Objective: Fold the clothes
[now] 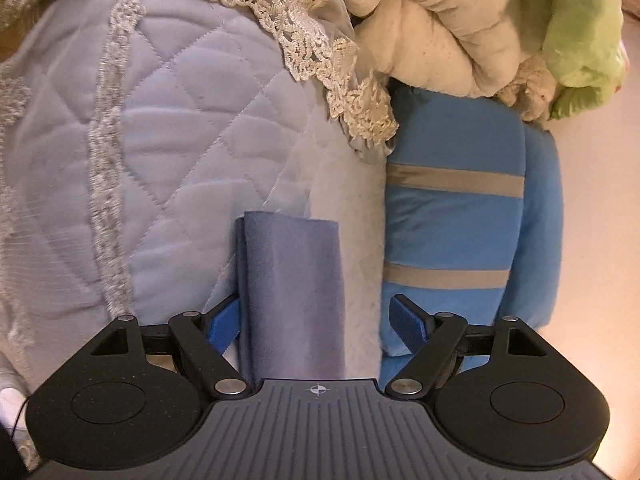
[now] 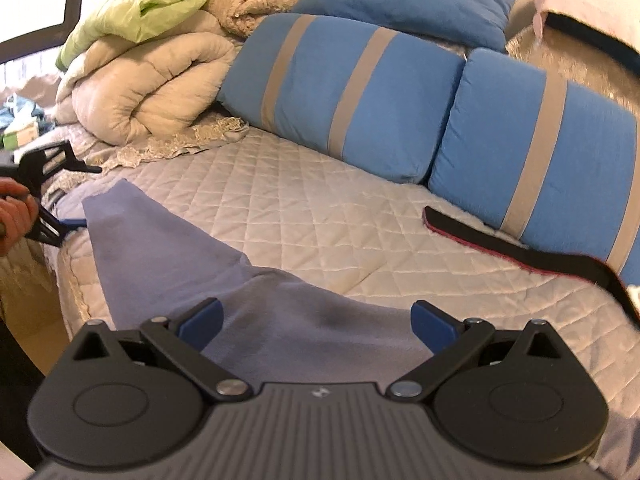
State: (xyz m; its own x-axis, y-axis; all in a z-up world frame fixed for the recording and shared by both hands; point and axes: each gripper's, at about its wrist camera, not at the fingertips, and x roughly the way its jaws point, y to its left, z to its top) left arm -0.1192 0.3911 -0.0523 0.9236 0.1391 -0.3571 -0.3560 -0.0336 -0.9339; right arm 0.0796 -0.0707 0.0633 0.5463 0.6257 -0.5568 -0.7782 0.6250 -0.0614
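From the left wrist view, the left gripper (image 1: 318, 322) has its jaws wide apart. A folded end of the purple-blue cloth (image 1: 294, 300) lies between the blue fingers (image 1: 408, 322). It sits close against the left finger, and there is a clear gap to the right one, so the jaws do not squeeze it. Under the cloth is the white quilted bed cover (image 1: 180, 128) with a lace edge (image 1: 320, 56). Past it sits a blue pillow (image 1: 456, 216) with grey stripes, and a rolled cream blanket (image 1: 432, 24) next to a green blanket (image 1: 580, 32).

From the right wrist view, the right gripper (image 2: 318, 326) also has its jaws wide. The purple-blue cloth (image 2: 168, 256) lies spread on the bed (image 2: 320, 216) and runs under and between the fingers, but they do not pinch it. Far left, a hand (image 2: 14, 216) holds the left gripper (image 2: 60, 196) at the cloth's far corner. Two blue striped pillows (image 2: 360, 92) lean at the back. A black strap (image 2: 520, 256) lies on the bed near them.
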